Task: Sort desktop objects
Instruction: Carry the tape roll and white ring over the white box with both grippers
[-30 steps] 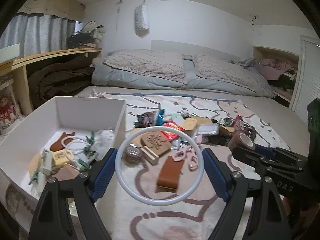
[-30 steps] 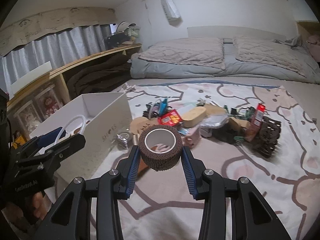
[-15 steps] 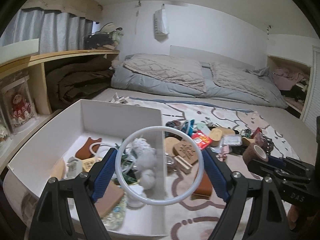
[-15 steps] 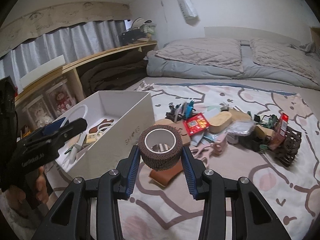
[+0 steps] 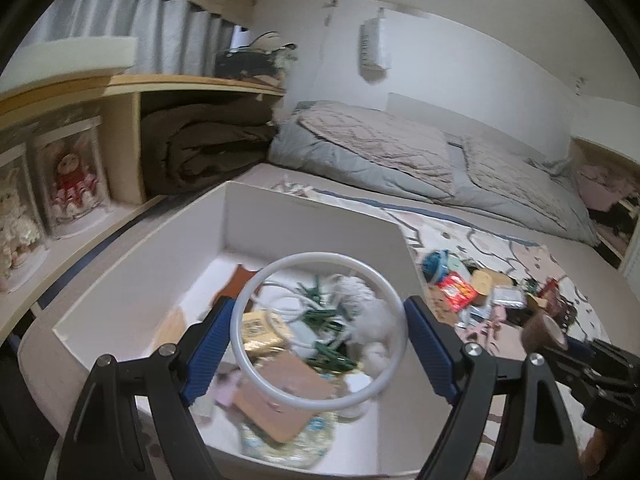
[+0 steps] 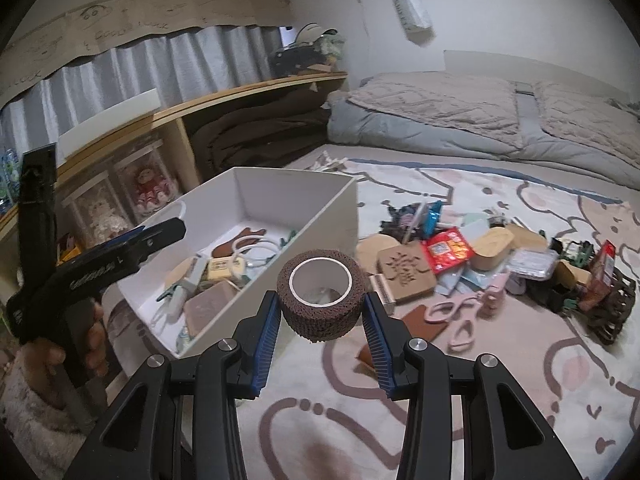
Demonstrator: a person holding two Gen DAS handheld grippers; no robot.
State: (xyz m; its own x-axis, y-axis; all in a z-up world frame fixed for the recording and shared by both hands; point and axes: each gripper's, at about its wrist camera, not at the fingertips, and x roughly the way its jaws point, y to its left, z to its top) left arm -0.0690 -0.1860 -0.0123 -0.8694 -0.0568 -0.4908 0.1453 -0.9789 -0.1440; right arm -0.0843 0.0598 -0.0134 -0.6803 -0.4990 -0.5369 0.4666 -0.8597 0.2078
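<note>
Bedroom, white ring (image 5: 320,330) between left hand-held gripper (image 5: 318,344) pads

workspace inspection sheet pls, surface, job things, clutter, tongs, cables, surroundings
surface: patterned blanket on a bed.
job's things: white ring in the left tongs, over the white box; brown tape roll in the right tongs, beside the box, not over it.
clutter: pile on the blanket: pink scissors, red packet, wooden coaster.
grippers: both tongs shut on their loads.
cables: white cord in the box.
surroundings: pillows, shelf, curtain.
</note>
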